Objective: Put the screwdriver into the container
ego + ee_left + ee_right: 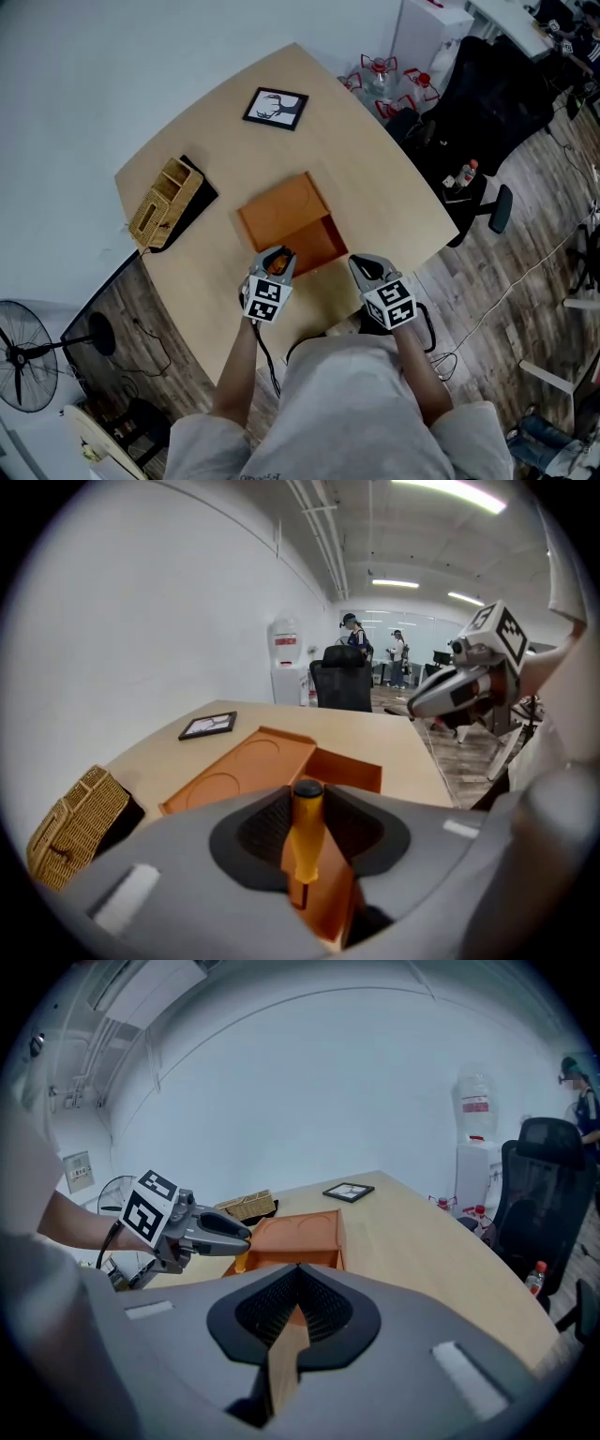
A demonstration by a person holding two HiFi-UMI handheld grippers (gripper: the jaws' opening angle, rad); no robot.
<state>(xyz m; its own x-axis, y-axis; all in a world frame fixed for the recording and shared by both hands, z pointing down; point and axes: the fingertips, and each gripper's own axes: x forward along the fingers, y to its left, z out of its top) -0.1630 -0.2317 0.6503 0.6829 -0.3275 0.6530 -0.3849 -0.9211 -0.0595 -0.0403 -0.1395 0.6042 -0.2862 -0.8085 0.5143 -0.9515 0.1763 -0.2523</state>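
Two grippers hang over the near edge of the pale wooden table (pixel 375 178), and only one has work in hand. The left gripper (pixel 278 255) is clamped on the screwdriver (pixel 303 841), handle up. It's a smooth orange-yellow plastic grip with a black cap, pinched between ribbed black pads. The shaft runs down out of sight. That upright hold looks deliberate to me, because it points the tool tip-first at the opening below.

And the target is right there. The orange container (pixel 314 246) lies open on the table, with the left gripper at its near edge. The screwdriver itself is not yet inside. The container looks like matte moulded plastic. It has a flat panel with two shallow round impressions and, beside that, a deeper square-walled compartment. I'd judge that compartment is where the tool belongs.

The right gripper (pixel 361 265) hovers just beside the container's near corner. Its ribbed pads are pressed together on nothing, and only bare tabletop shows beneath them. My read is that it's parked out of the way and ready to steady the box if it slides.

Further back on the left sits a woven wicker basket (pixel 166 197) on something dark. Towards the far edge lies a black-framed picture of an antlered deer (pixel 276 108). Both are well apart from the action.
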